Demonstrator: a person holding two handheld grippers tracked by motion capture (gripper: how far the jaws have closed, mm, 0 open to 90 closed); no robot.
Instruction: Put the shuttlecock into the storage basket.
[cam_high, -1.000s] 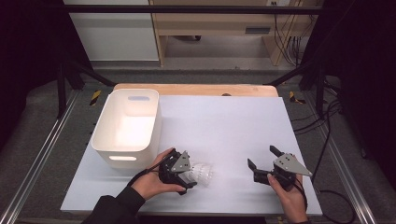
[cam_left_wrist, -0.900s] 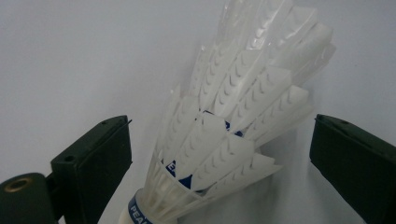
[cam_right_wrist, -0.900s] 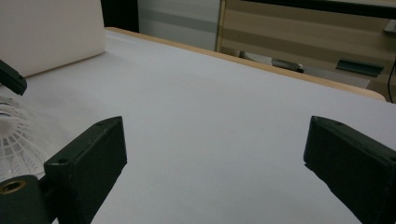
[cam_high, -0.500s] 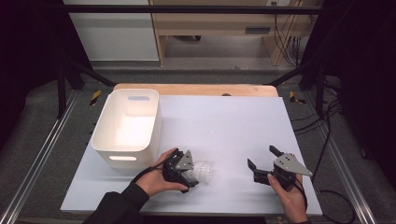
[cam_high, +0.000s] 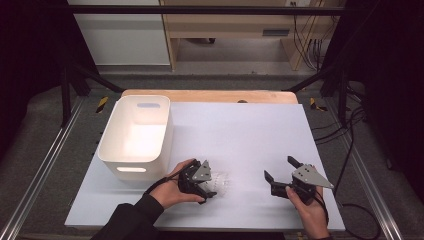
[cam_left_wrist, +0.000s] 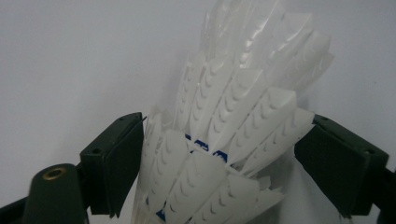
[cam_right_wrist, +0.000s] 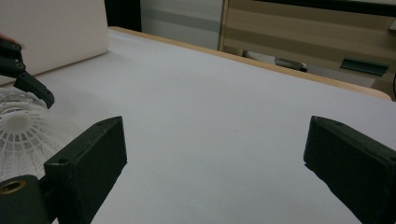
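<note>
1. I see wide bare room on the white table (cam_high: 250, 130) between the white bin (cam_high: 135, 135) at the left edge and my right gripper (cam_high: 280, 175) near the front edge.
2. My left gripper (cam_left_wrist: 219, 158) has been closing on the white shuttlecock (cam_left_wrist: 233, 116), lying just right of the bin's front corner; its left pad touches the feathers, though I cannot tell whether both press.
3. My right gripper stands wide and empty.
4. Since the earlier frame, my left hand (cam_high: 175, 190) shifted slightly.
</note>
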